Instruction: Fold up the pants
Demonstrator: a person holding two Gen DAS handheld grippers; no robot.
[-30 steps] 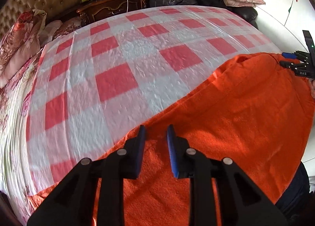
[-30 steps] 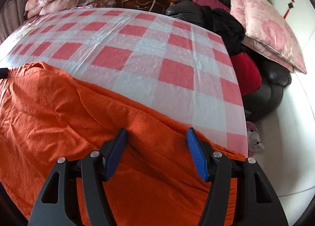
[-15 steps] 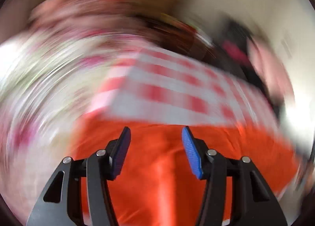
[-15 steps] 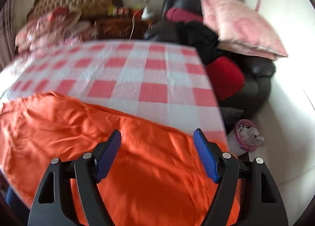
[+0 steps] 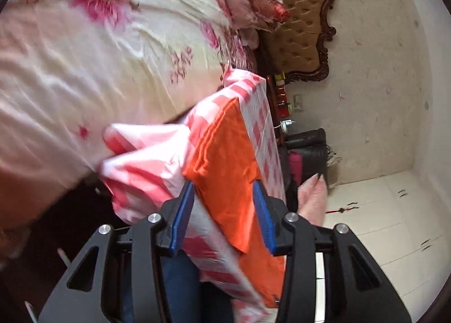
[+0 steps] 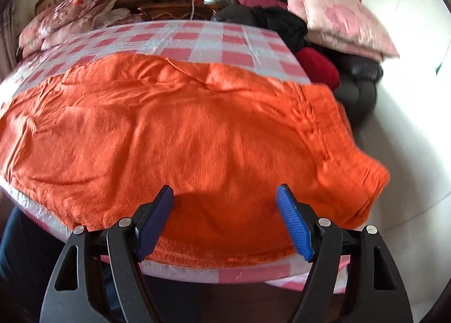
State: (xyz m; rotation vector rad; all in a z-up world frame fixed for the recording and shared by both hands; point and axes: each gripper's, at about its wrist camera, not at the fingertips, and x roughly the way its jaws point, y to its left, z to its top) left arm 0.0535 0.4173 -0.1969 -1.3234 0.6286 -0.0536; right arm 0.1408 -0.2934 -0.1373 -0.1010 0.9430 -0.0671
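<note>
Left wrist view is rolled sideways, so the room reads rotated. Left gripper (image 5: 224,216) has its jaws spread wide, nothing between the blue pads (image 5: 181,217); it sits off the near-left corner of the table, looking along the surface edge-on. In that view the floral bedding (image 5: 84,41) fills the left and top, the tufted headboard (image 5: 298,21) is far behind it, and the checked cloth (image 5: 146,165) hangs rumpled off the table edge just beyond the fingers. The orange pants (image 5: 225,159) lie flat on that cloth, seen as a narrow strip running away from the gripper, with a folded edge showing at the near corner. Right wrist view is level: pants (image 6: 183,131) are spread across the near half of the red-and-white checked cloth (image 6: 220,41), lengthwise left to right, near edge draped at the table's near rim, the right end with the gathered band hanging past the right edge. Some wrinkles, and a raised crease along the far edge. Right gripper (image 6: 225,221) is also wide open, gripping nothing, hovering above the near edge of the pants; can't tell if the tips touch the fabric. Far right: dark sofa (image 6: 358,89) piled with a pink pillow (image 6: 338,19) and dark clothes (image 6: 282,24); wooden nightstand (image 6: 180,9) at far centre.
</note>
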